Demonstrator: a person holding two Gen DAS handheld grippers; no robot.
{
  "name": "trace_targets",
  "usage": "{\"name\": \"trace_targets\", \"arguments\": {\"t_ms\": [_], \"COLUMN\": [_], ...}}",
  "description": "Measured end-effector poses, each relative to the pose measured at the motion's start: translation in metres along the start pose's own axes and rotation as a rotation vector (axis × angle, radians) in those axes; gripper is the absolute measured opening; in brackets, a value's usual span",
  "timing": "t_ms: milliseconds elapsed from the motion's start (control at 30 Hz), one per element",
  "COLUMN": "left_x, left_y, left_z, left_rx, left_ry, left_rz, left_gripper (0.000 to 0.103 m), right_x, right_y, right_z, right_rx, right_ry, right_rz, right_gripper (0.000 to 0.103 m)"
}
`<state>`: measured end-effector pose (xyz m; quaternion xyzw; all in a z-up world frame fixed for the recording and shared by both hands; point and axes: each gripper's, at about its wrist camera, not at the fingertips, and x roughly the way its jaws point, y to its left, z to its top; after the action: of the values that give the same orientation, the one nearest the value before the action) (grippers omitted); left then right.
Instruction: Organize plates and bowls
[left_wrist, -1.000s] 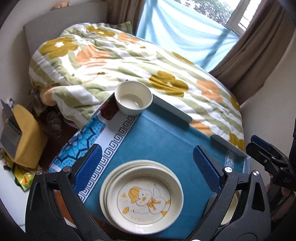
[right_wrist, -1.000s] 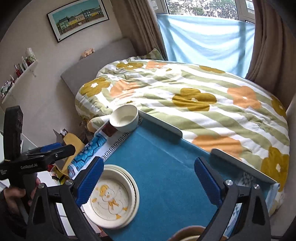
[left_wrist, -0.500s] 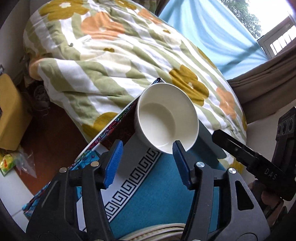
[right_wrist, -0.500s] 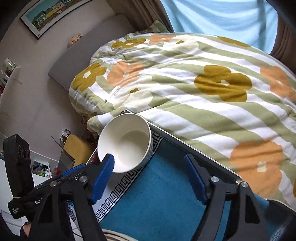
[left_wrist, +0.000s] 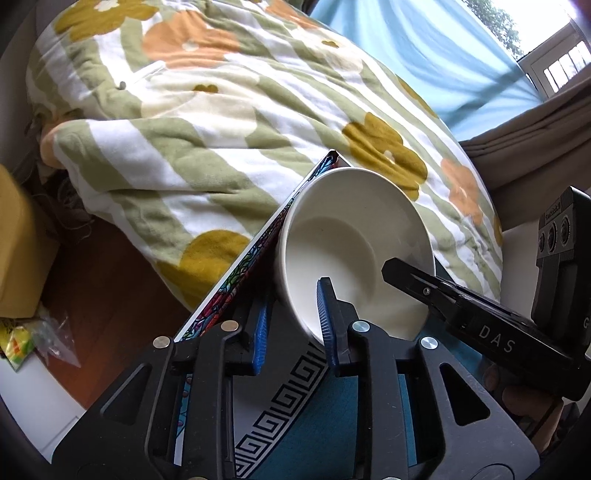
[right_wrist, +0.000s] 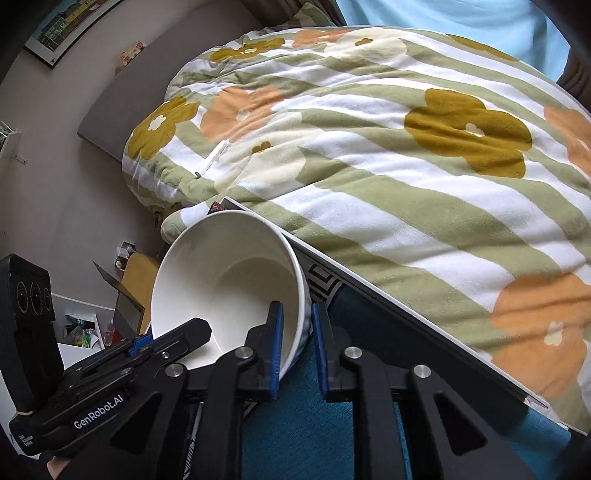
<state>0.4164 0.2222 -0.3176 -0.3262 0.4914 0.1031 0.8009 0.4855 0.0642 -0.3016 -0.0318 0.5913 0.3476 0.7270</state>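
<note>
White bowl (left_wrist: 354, 251) sits at the far corner of the tabletop (right_wrist: 295, 424), which is covered w/ a teal cloth w/ a black-and-white key-pattern border. Both tools pinch the bowl's near rim. Left tool (left_wrist: 293, 326): blue pads closed on the rim, one finger inside the bowl, one outside against the wall. Right tool (right_wrist: 297, 349): same grip on the opposite side of the rim, one pad inside, one outside. Bowl looks tipped toward the cameras; can't tell if it's lifted off the cloth. Just beyond the tabletop edge lies a bed w/ a green-striped floral duvet (right_wrist: 406, 129). Blue curtain (left_wrist: 424, 55) behind.
</note>
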Motion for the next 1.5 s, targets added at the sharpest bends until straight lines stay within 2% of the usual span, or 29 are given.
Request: {"name": "trace_targets", "arguments": {"t_ms": [300, 433, 600, 800, 1033, 1267, 1500], "left_x": [-0.013, -0.035, -0.077, -0.130, -0.166, -0.165, -0.142], "left_y": [-0.017, -0.036, -0.070, -0.121, -0.181, -0.232, -0.261], "left_z": [-0.007, -0.018, -0.049, -0.113, -0.210, -0.300, -0.360], "left_rx": [0.088, 0.131, 0.170, 0.217, 0.291, 0.367, 0.457], "left_ry": [-0.030, -0.057, -0.093, -0.124, -0.121, -0.042, 0.058], "left_rz": [0.025, 0.023, 0.000, -0.030, -0.095, -0.135, -0.097], "left_gripper": [0.021, 0.021, 0.021, 0.021, 0.021, 0.021, 0.021], "right_x": [-0.013, -0.043, -0.102, -0.178, -0.251, -0.300, -0.304], "right_y": [-0.003, -0.002, -0.004, -0.008, -0.044, -0.090, -0.122], "right_z": [-0.010, -0.024, -0.052, -0.111, -0.203, -0.287, -0.352], "right_rx": [0.026, 0.036, 0.053, 0.038, 0.083, 0.167, 0.249], "right_ry": [-0.033, -0.082, -0.153, -0.220, -0.266, -0.280, -0.232], "right_rz": [-0.009, -0.007, -0.001, -0.030, -0.068, -0.119, -0.158], "right_gripper": [0.014, 0.014, 0.014, 0.014, 0.014, 0.014, 0.014]}}
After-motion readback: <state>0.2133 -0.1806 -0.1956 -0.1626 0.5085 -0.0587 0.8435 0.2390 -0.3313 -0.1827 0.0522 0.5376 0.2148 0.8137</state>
